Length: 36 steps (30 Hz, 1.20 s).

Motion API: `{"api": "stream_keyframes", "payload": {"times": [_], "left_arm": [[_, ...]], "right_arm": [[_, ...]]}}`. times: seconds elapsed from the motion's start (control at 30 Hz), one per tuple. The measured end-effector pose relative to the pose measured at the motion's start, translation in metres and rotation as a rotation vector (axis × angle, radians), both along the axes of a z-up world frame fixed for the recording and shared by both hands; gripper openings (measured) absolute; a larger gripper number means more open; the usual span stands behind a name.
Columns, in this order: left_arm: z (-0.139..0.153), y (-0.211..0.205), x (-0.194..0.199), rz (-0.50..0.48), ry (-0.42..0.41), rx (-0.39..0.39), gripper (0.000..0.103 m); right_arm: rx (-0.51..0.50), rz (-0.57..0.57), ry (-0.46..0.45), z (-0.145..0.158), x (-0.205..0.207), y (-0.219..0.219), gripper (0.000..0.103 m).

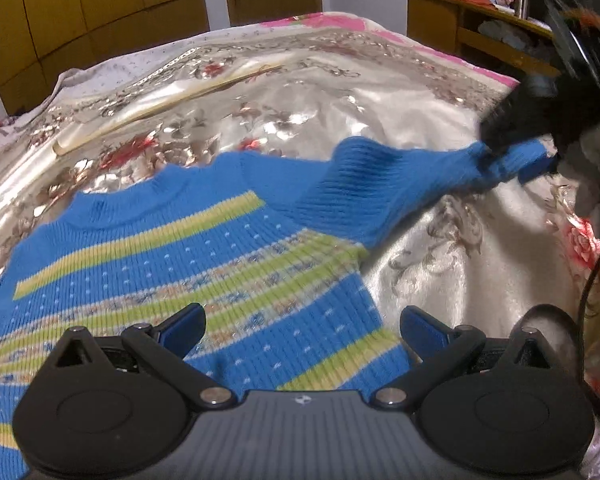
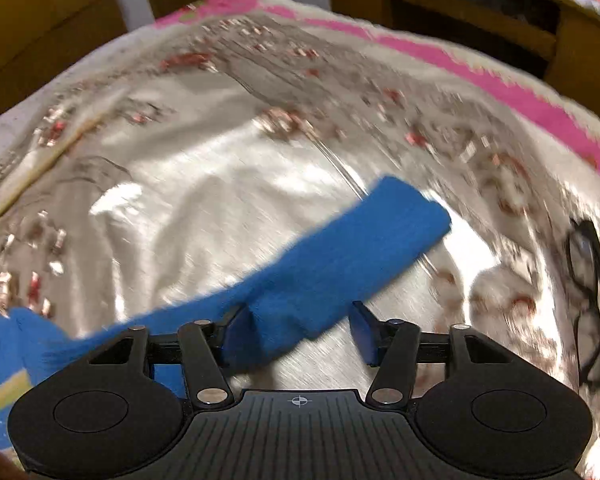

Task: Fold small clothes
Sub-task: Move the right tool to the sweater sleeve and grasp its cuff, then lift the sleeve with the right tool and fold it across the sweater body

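Note:
A small blue knitted sweater (image 1: 180, 264) with yellow-green stripes lies face up on a shiny floral bedspread (image 1: 300, 92). My left gripper (image 1: 304, 322) hovers open over its lower body, nothing between the fingers. The sweater's right sleeve (image 1: 380, 184) stretches out toward the right, and my right gripper (image 1: 500, 156) is at its cuff end. In the right wrist view the sleeve (image 2: 340, 256) runs diagonally between the jaws of the right gripper (image 2: 300, 332). One blue pad (image 2: 238, 332) touches the knit; the other pad stands apart from it.
Black-framed glasses (image 2: 588, 304) lie on the bedspread to the right of the sleeve. A long thin stick (image 1: 160, 112) rests on the bed beyond the collar. A wooden desk (image 1: 460, 28) with clutter stands at the far right, a wardrobe (image 1: 80, 12) at the far left.

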State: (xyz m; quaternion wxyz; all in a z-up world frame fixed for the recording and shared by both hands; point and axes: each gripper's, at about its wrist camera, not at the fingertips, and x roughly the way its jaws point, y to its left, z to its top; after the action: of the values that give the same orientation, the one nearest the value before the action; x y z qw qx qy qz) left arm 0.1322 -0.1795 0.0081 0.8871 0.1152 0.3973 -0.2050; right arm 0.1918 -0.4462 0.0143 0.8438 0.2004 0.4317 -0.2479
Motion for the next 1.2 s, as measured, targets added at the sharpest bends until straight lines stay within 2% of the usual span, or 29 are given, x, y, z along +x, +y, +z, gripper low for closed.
{"api": "stream_keyframes", "payload": {"times": [0.03,0.07,0.1,0.2,0.33,0.4,0.47,0.6,0.67,0.73,0.8,0.87,0.93,1.03,1.13,1.2], "left_arm": [[0.000,0.004,-0.001,0.003,-0.002,-0.008,0.103],[0.000,0.009,-0.003,0.006,-0.004,-0.014,0.103],[0.000,0.015,-0.005,0.013,-0.003,-0.019,0.103],[-0.002,0.033,-0.009,0.032,0.005,-0.033,0.103],[-0.002,0.048,-0.006,0.068,0.019,-0.060,0.103],[-0.002,0.052,-0.003,0.082,0.023,-0.076,0.103],[-0.001,0.053,-0.002,0.087,0.022,-0.087,0.103],[-0.001,0.053,-0.001,0.080,0.004,-0.086,0.103],[-0.002,0.053,0.000,0.077,0.004,-0.083,0.103],[-0.004,0.056,0.000,0.073,0.014,-0.082,0.103],[-0.004,0.063,0.000,0.076,0.016,-0.082,0.103],[-0.001,0.072,-0.002,0.084,0.011,-0.084,0.103],[0.004,0.084,-0.004,0.099,0.005,-0.093,0.103],[0.013,0.104,-0.009,0.120,-0.010,-0.099,0.103],[0.021,0.131,-0.019,0.156,-0.030,-0.102,0.103],[0.024,0.149,-0.025,0.184,-0.042,-0.102,0.103]], "right_arm": [[0.023,-0.009,-0.004,-0.002,-0.005,-0.005,0.026],[0.049,-0.020,-0.016,-0.003,-0.011,-0.009,0.014],[0.077,-0.033,-0.035,-0.002,-0.017,-0.013,0.011],[0.132,-0.062,-0.105,0.006,-0.032,-0.017,0.011],[0.080,-0.116,-0.124,0.021,-0.032,-0.013,0.020],[0.067,-0.140,-0.123,0.027,-0.027,-0.014,0.031],[0.073,-0.156,-0.107,0.029,-0.016,-0.015,0.060],[-0.004,-0.123,-0.045,0.026,0.014,-0.005,0.067],[-0.034,-0.114,-0.002,0.018,0.028,-0.003,0.067],[-0.062,-0.122,0.040,0.006,0.033,-0.004,0.062],[-0.068,-0.120,0.066,-0.007,0.030,-0.008,0.044],[-0.022,-0.142,0.018,-0.007,0.016,-0.013,0.019],[0.025,-0.153,-0.061,0.005,0.002,-0.012,0.017],[-0.039,-0.090,-0.190,0.042,-0.011,0.011,0.017],[-0.034,0.075,-0.325,0.081,-0.011,0.057,0.017],[0.001,0.237,-0.393,0.101,-0.005,0.104,0.017]]}}
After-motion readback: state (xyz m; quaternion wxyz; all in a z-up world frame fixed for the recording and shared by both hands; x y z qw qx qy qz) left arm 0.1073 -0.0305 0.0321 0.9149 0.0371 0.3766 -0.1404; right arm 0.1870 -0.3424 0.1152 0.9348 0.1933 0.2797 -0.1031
